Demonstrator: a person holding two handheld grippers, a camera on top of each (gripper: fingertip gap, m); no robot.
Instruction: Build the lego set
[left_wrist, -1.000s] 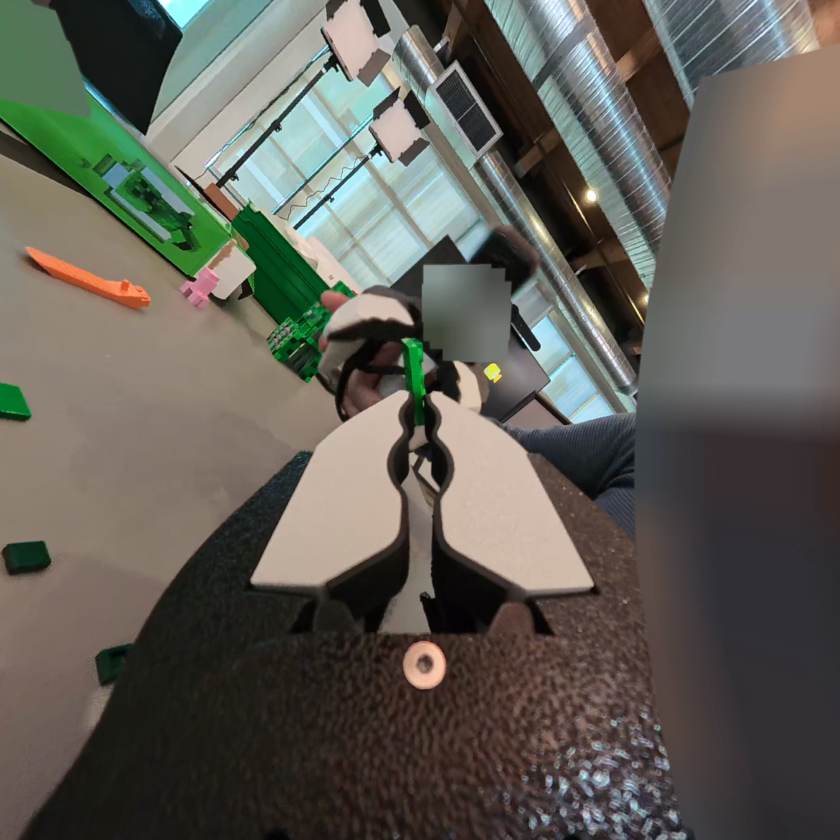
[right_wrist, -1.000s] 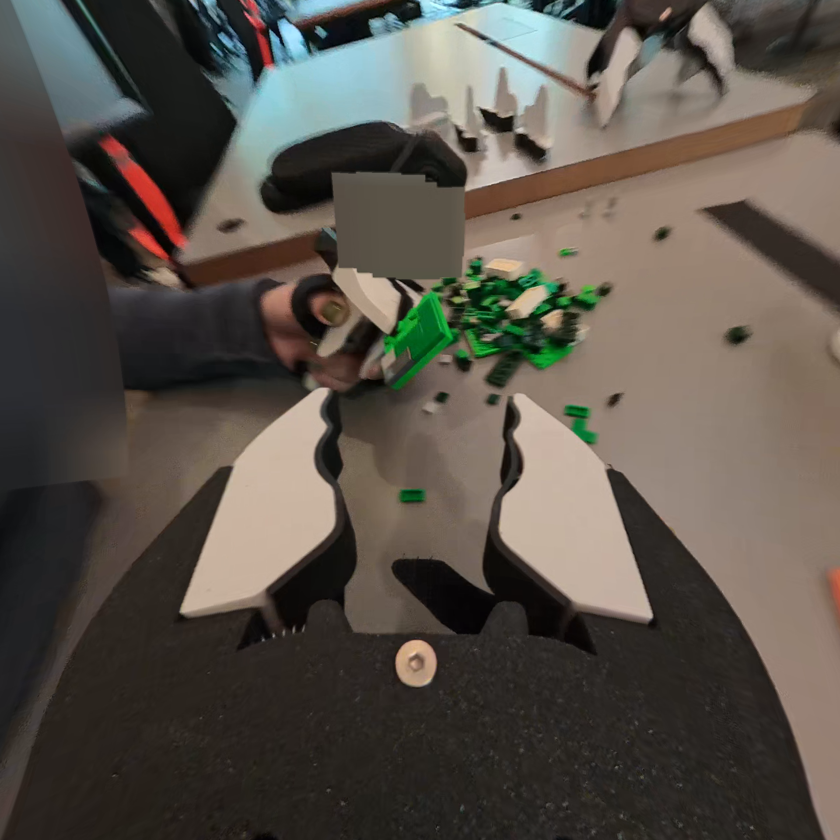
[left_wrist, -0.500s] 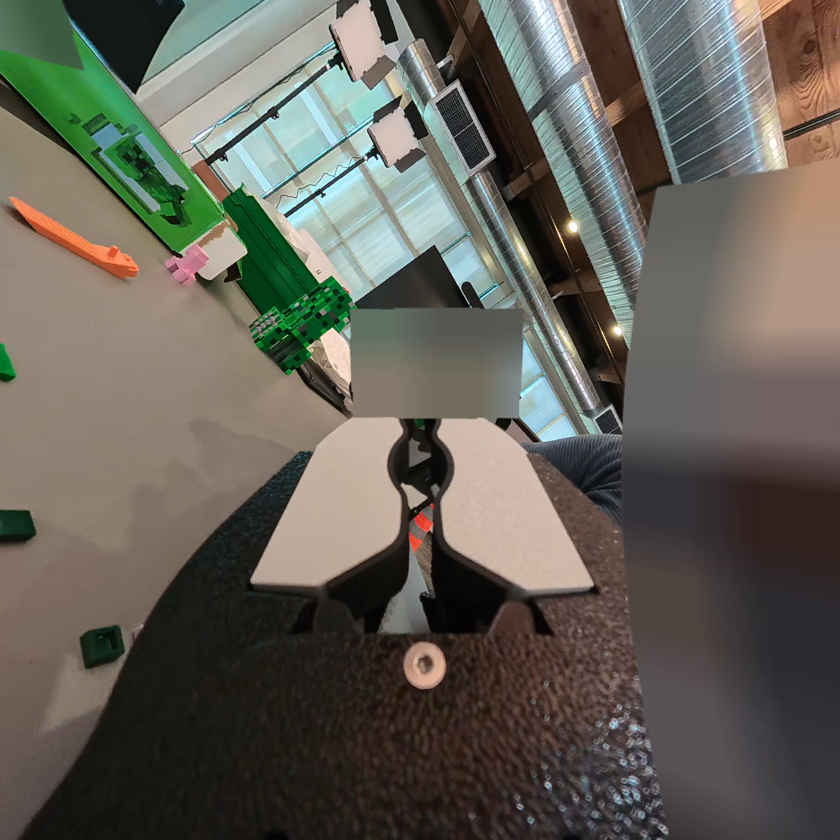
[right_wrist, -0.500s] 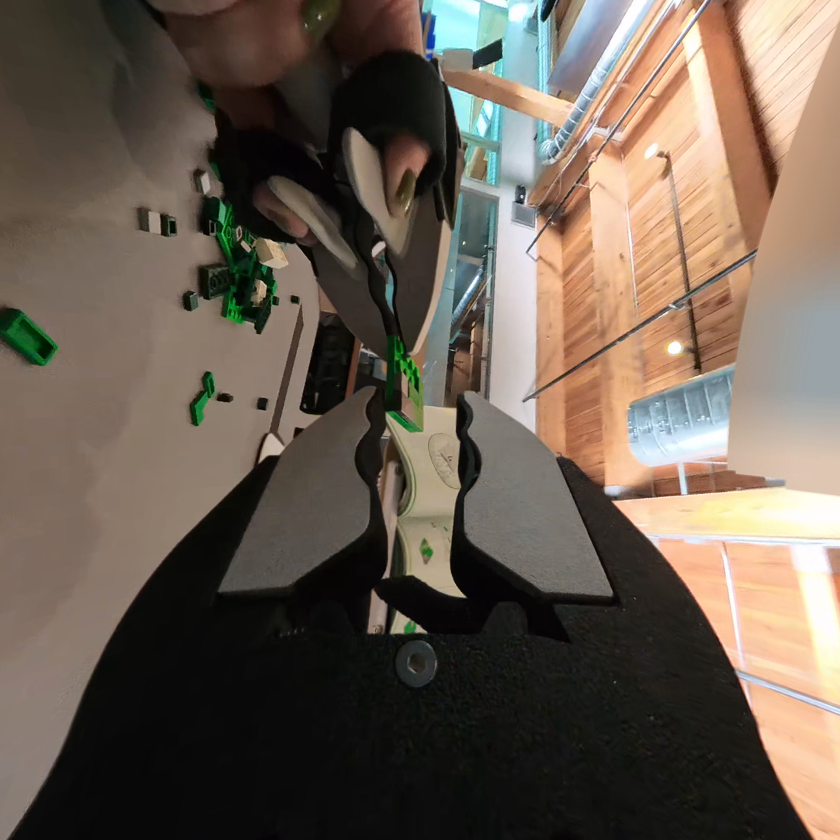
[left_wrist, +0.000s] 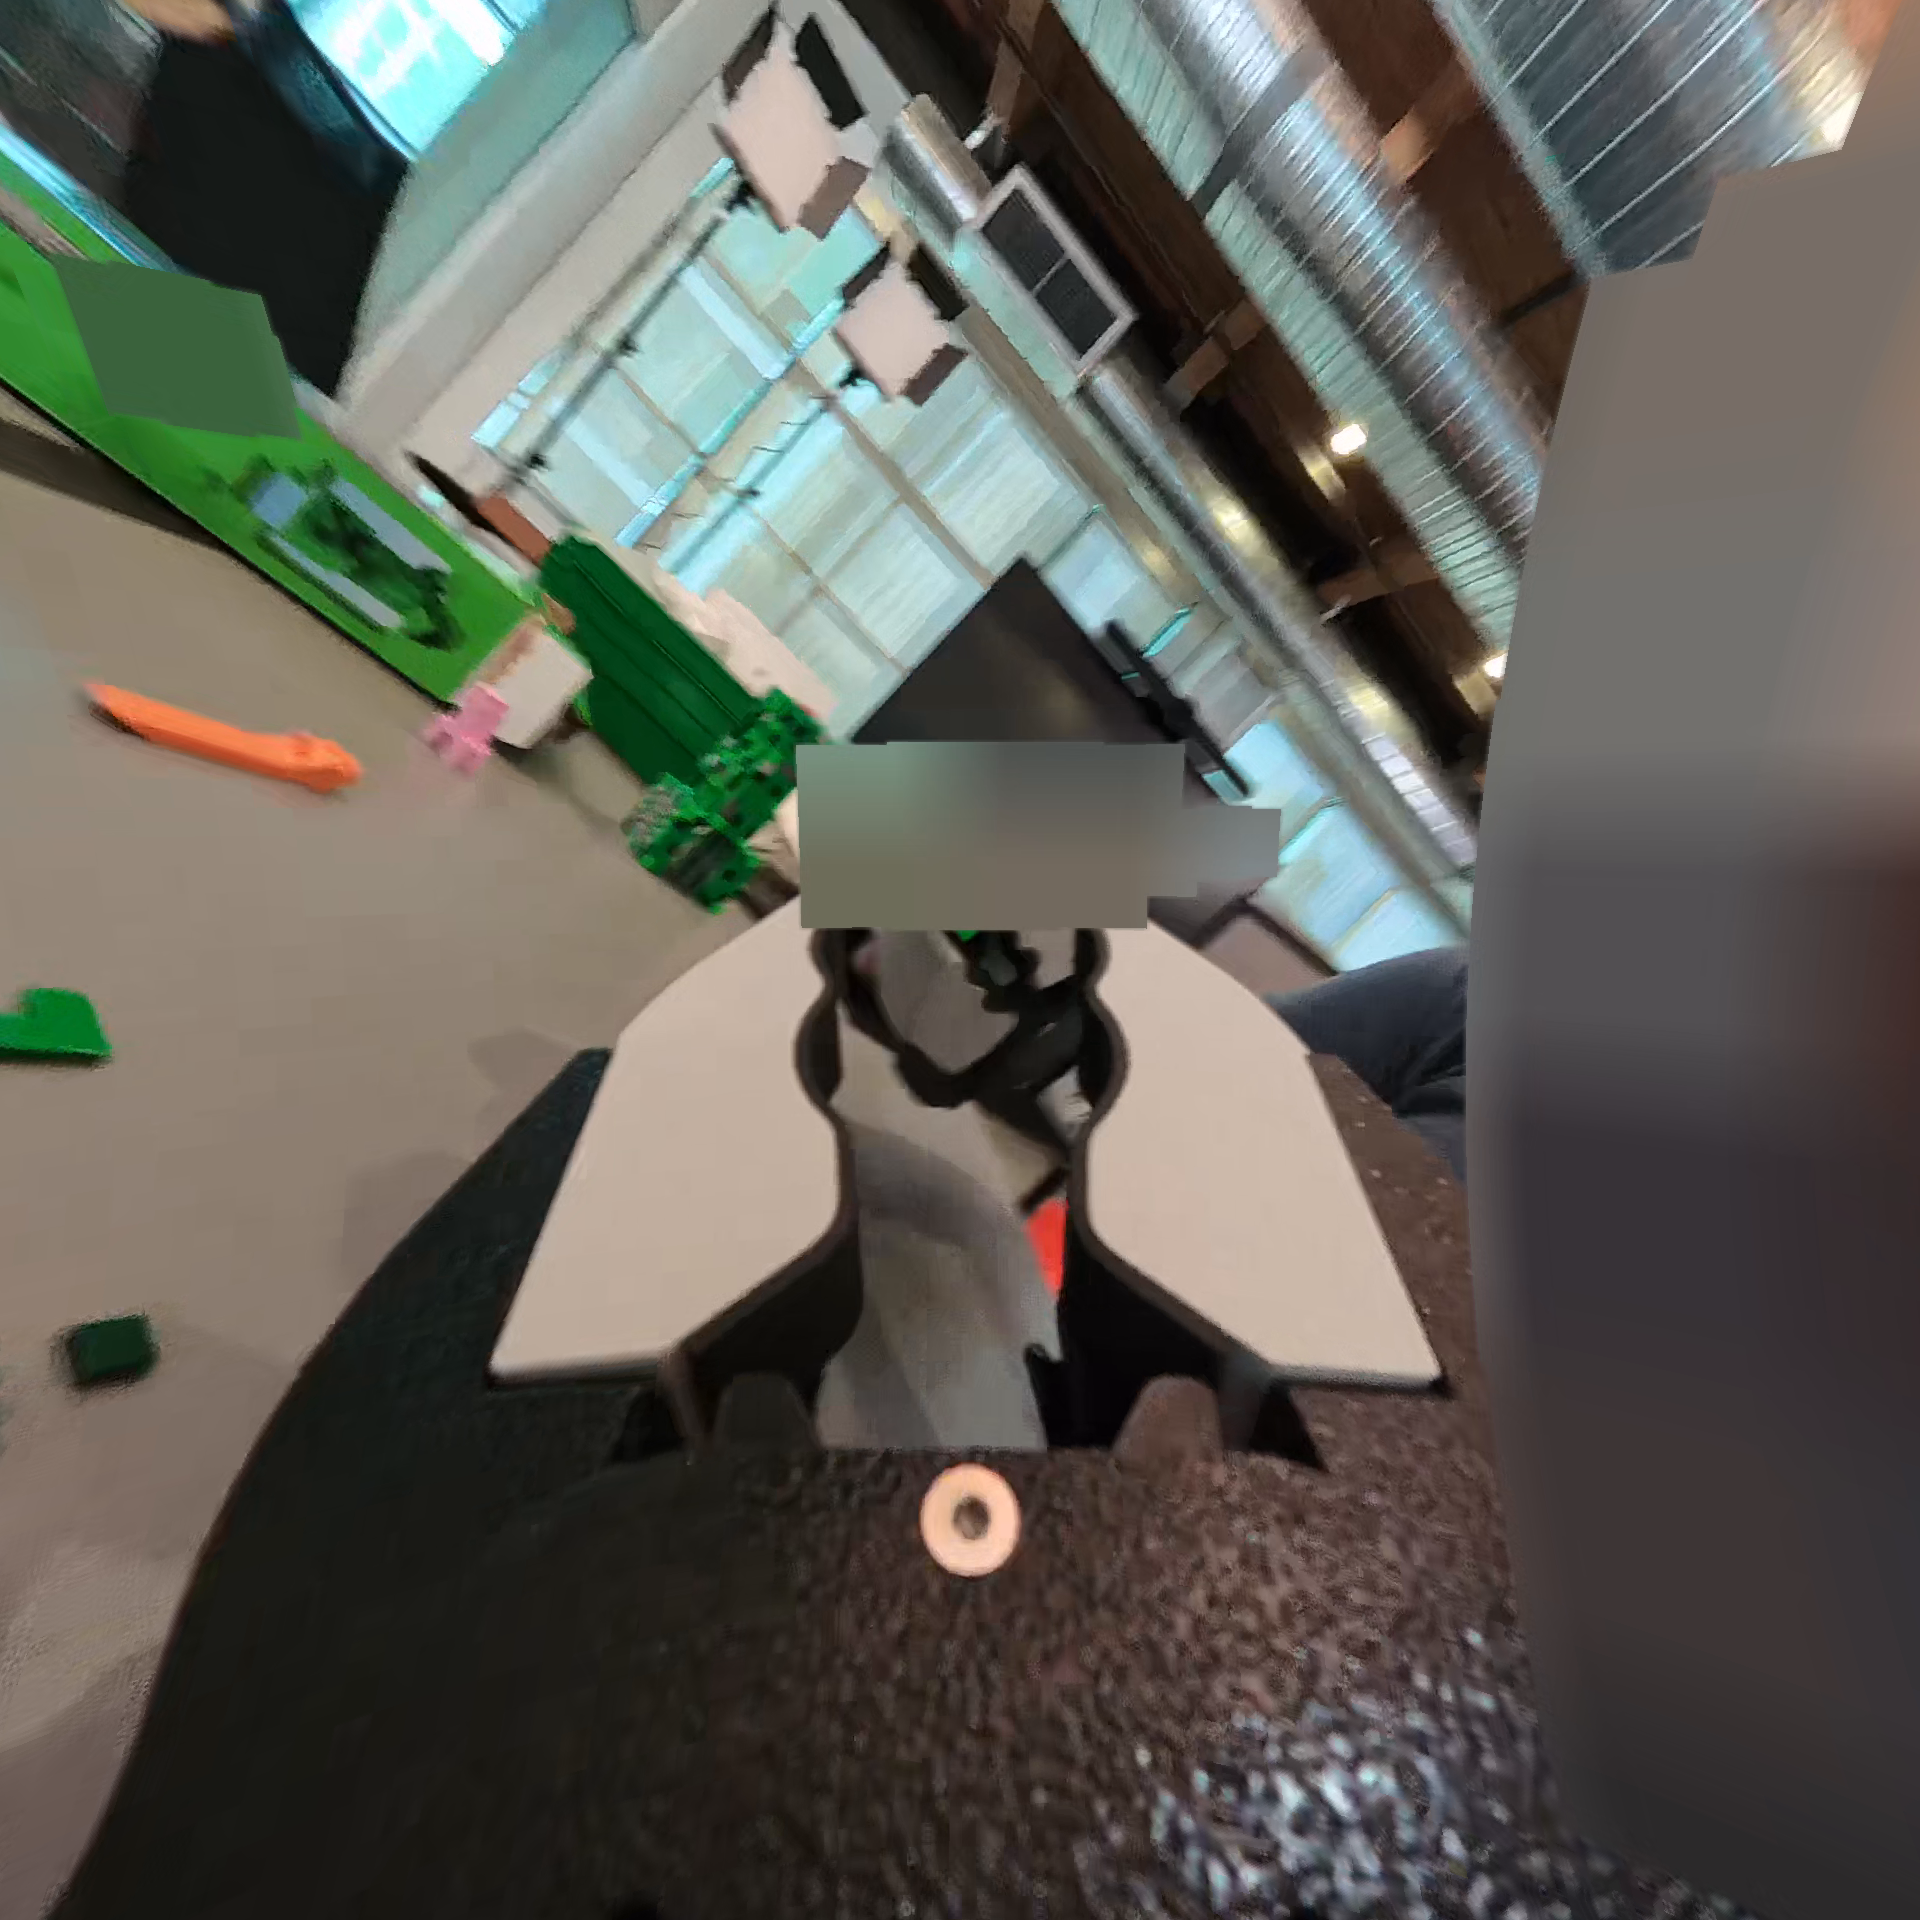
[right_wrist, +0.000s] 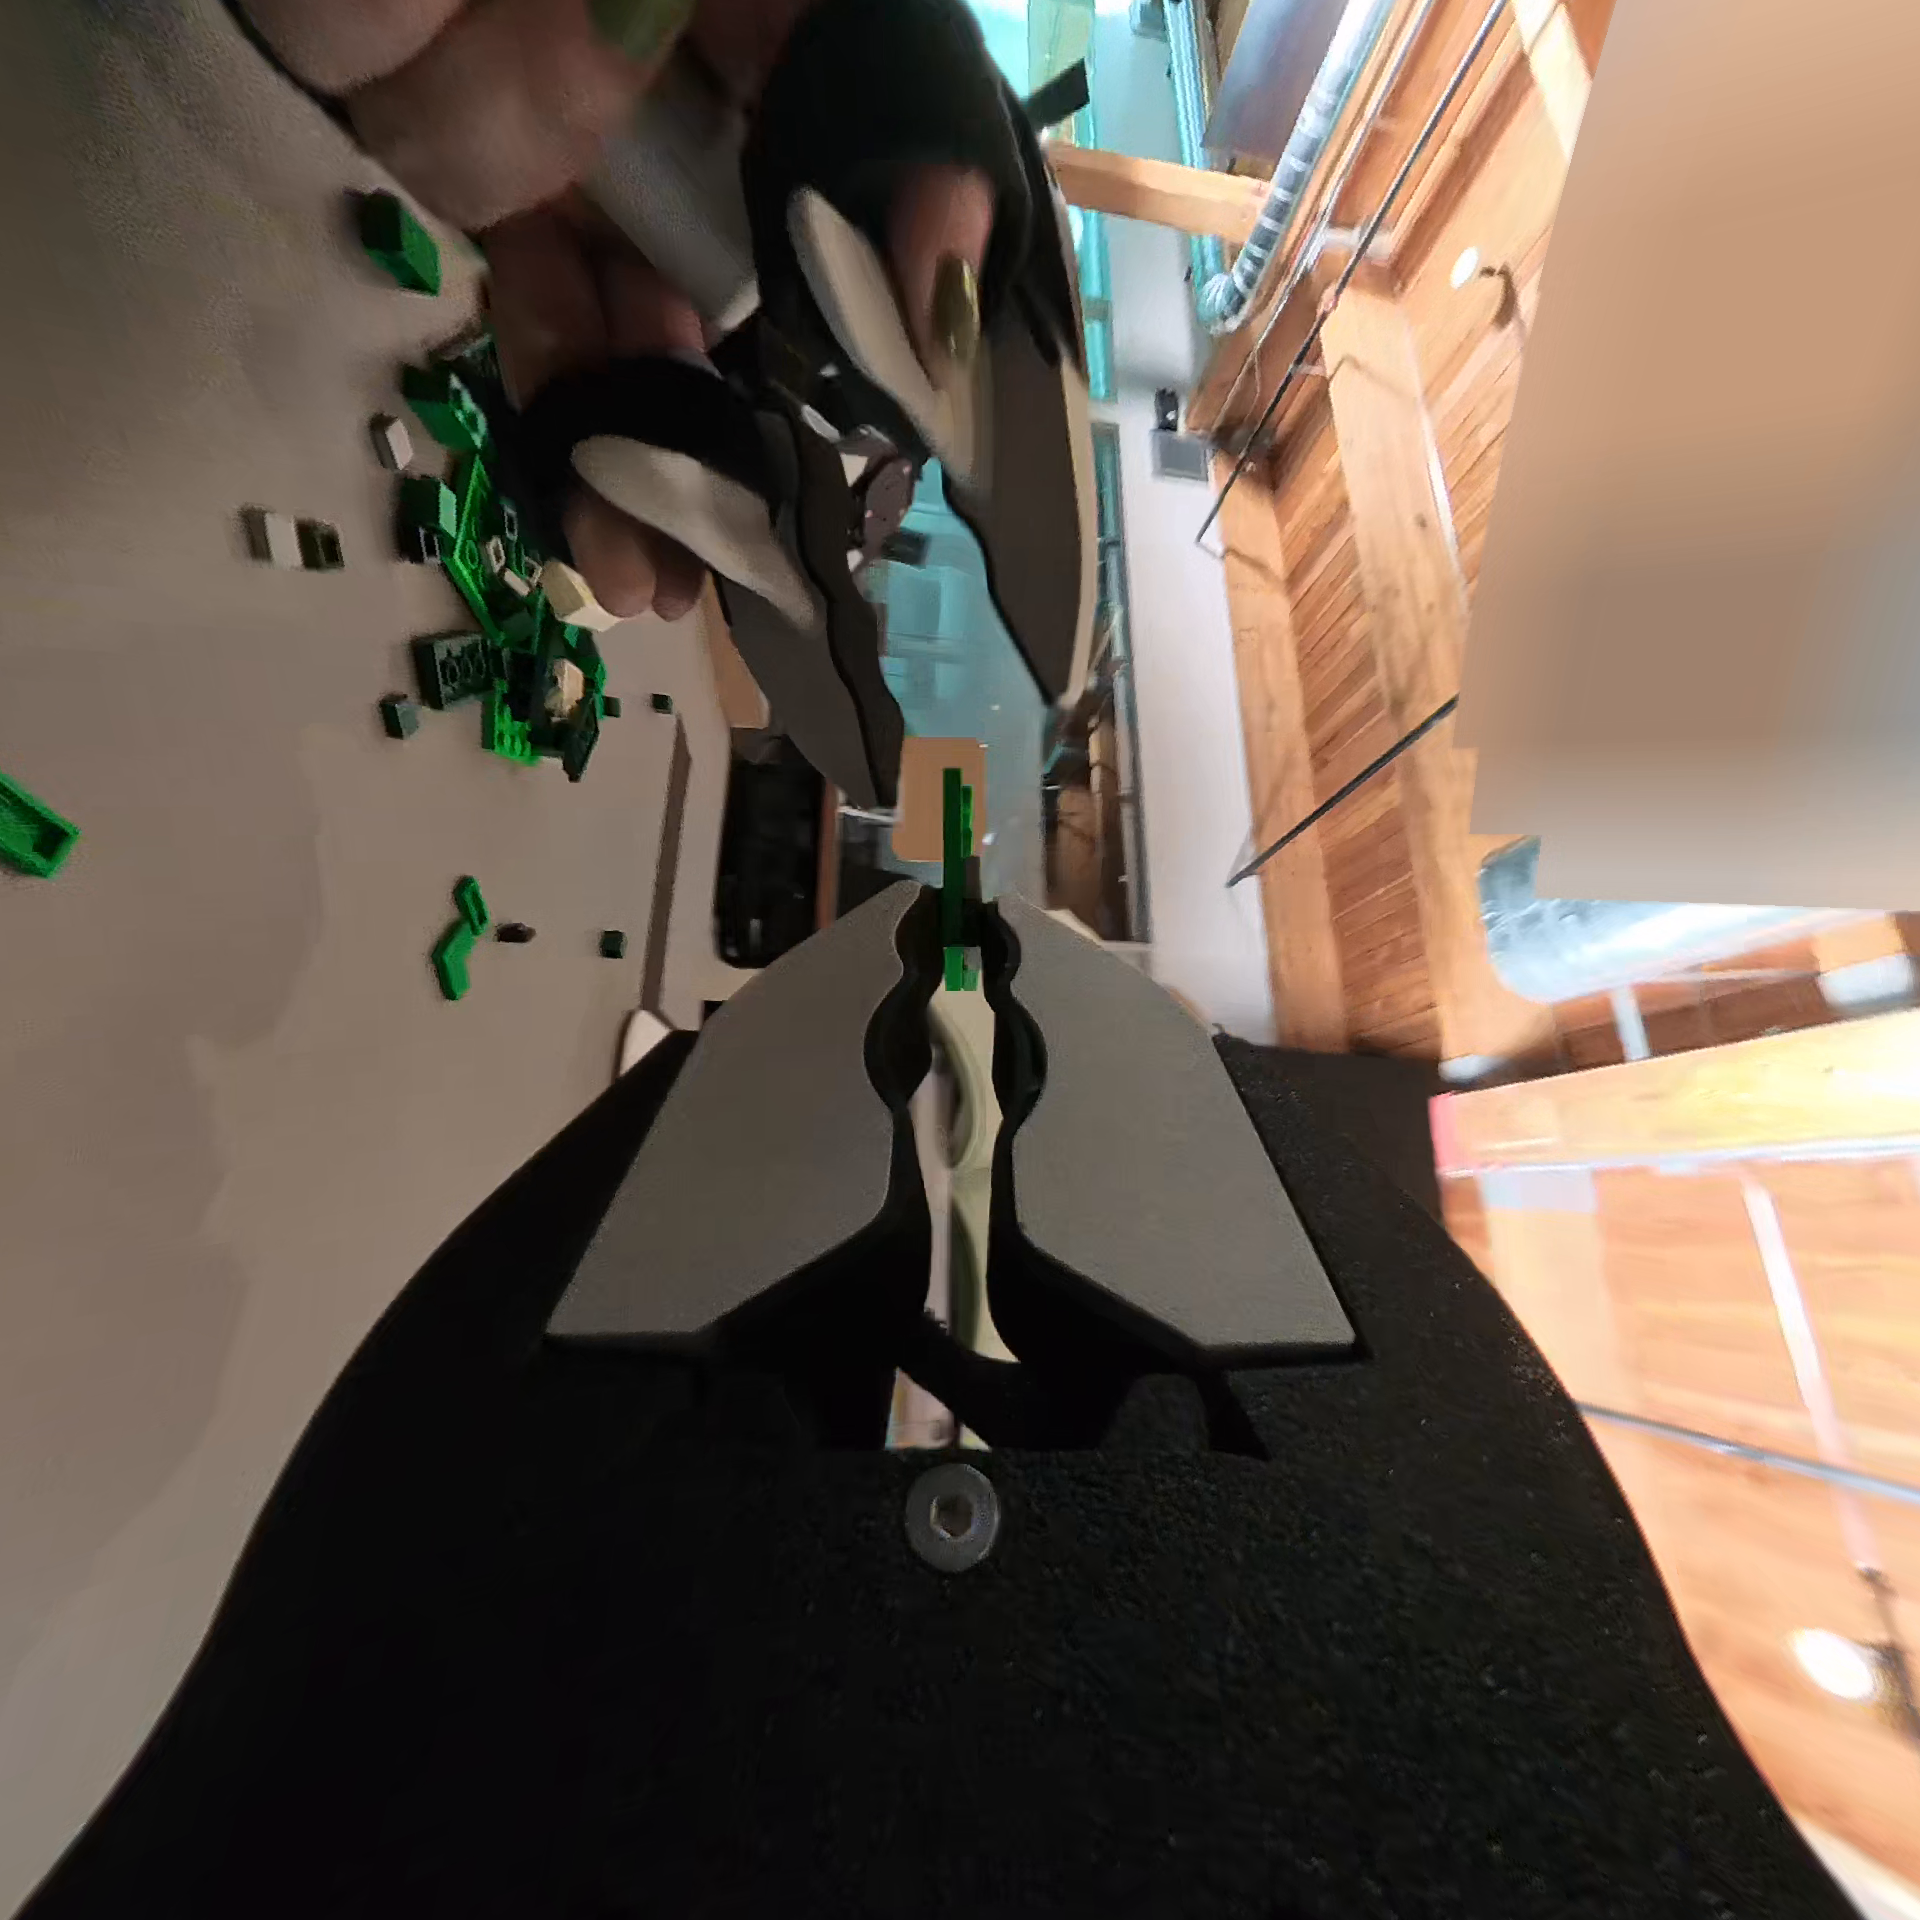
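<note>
A thin green lego plate (right_wrist: 952, 831), seen edge-on, is pinched between the tips of my right gripper (right_wrist: 956, 899), which is shut on it in mid-air above the grey table (right_wrist: 156, 1039). My left gripper (left_wrist: 956, 940) is open, its jaws standing apart on either side of the plate. In the right wrist view the left gripper (right_wrist: 971, 748) shows just beyond the plate, held by a hand (right_wrist: 499, 135). In the left wrist view a bit of the green plate (left_wrist: 977, 945) and the right gripper's dark fingers (left_wrist: 1029, 1029) show between my left fingers.
A pile of loose green and white bricks (right_wrist: 499, 623) lies on the table. An orange brick separator (left_wrist: 223, 738), a pink figure (left_wrist: 468, 727), a green box (left_wrist: 343, 561), a built green model (left_wrist: 717, 821) and stray green pieces (left_wrist: 52, 1023) lie farther off.
My left gripper held the green plate and has now opened. My right gripper has swung in, turned on its side and shut on the plate.
</note>
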